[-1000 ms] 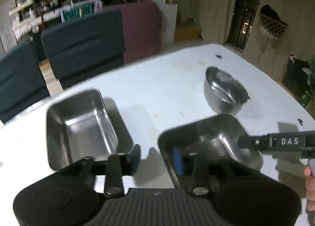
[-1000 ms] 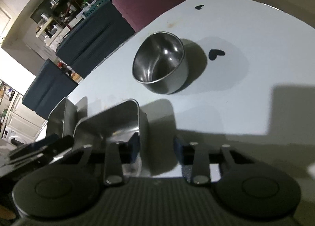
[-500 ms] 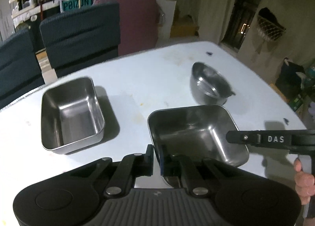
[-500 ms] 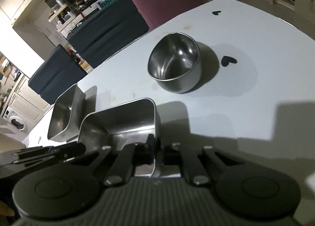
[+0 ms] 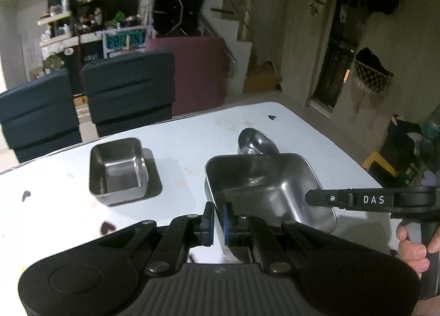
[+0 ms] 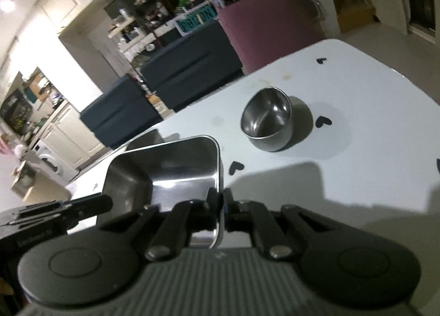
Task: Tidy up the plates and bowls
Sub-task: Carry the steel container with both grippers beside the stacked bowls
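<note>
A rectangular steel tray (image 5: 264, 186) is held above the white table (image 5: 192, 145) by both grippers. My left gripper (image 5: 218, 219) is shut on its left wall. My right gripper (image 6: 220, 211) is shut on its right wall; the tray also shows in the right wrist view (image 6: 170, 167). A second rectangular steel tray (image 5: 118, 170) sits on the table to the left. A round steel bowl (image 6: 268, 120) stands on the table beyond the held tray, partly hidden behind it in the left wrist view (image 5: 257, 144).
Two dark blue chairs (image 5: 129, 90) and a maroon seat (image 5: 198, 68) stand at the table's far edge. Small black heart stickers (image 6: 323, 122) dot the tabletop. The right gripper's arm (image 5: 371, 200) crosses in front of the held tray.
Both grippers closed on the tray's opposite walls and lifted it off the table. The views rose and pulled back; the other tray and the bowl stayed put.
</note>
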{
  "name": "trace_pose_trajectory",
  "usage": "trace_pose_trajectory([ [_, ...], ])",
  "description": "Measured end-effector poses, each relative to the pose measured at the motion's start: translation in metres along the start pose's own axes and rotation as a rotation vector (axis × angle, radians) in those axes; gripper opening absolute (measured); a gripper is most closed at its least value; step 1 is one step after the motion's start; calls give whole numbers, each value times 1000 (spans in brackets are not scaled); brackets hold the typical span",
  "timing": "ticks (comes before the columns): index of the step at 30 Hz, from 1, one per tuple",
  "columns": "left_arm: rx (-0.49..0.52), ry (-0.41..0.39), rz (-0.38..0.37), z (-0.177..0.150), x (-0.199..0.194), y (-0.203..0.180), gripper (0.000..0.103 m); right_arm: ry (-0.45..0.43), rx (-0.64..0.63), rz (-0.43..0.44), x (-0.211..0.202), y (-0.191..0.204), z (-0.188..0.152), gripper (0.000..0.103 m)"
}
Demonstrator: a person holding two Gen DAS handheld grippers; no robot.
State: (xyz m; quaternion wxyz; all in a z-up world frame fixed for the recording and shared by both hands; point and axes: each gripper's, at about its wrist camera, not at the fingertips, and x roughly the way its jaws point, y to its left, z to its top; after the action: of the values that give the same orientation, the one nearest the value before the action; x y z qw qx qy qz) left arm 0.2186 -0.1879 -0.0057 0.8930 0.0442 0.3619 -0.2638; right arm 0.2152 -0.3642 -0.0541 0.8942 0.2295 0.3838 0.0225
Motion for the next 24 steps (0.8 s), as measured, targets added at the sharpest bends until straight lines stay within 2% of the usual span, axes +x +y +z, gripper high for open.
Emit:
trace_pose_trajectory([
  [7, -82, -32, 61, -37, -23, -23, 6, 17, -72, -18, -29, 8, -19, 5],
  [12, -156, -39, 48, -58, -24, -34, 6, 35, -95, -52, -39, 2, -34, 5],
  [19, -237, 30, 40, -93, -5, -40, 7, 78, -135, -125, -33, -5, -44, 5],
  [24, -238, 68, 46, -102, 8, -42, 7, 130, -186, -180, -18, -3, -51, 5],
])
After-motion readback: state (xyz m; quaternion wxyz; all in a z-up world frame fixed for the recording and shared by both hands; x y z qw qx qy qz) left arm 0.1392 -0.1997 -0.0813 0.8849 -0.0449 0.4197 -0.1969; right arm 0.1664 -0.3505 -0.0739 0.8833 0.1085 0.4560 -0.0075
